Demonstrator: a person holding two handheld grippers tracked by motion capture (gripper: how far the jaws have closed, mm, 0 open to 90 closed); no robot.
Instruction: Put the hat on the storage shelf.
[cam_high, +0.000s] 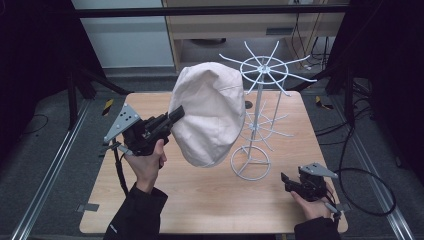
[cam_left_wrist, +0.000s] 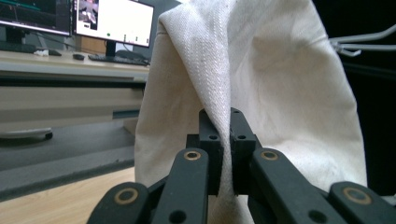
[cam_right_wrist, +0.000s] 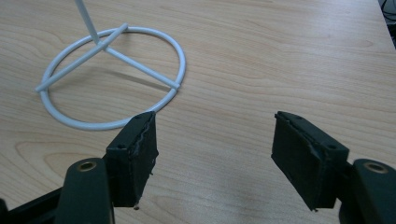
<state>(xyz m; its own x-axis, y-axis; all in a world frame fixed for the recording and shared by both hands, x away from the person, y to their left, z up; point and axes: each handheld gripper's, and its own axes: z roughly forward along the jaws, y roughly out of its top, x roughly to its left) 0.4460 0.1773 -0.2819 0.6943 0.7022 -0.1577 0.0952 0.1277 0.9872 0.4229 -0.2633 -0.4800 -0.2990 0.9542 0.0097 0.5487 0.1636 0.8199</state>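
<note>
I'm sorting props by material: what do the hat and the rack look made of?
Hat: cream woven cotton, probably twill; diagonal weave shows in the left gripper view, matte, creasing softly. Rack: thin wire, apparently metal with a smooth white coating; slim rods, slight sheen.

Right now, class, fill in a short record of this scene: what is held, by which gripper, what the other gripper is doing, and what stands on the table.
held item: cream cloth hat, lifted off the table
holder: left gripper, jaws shut on a fold of the cloth
other gripper: right gripper, jaws open, nothing between them, low over the table near its right edge
stand: white wire rack, upright, ring base on the wood
hat and rack: hat hangs beside the rack's top spokes; contact cannot be told
</note>
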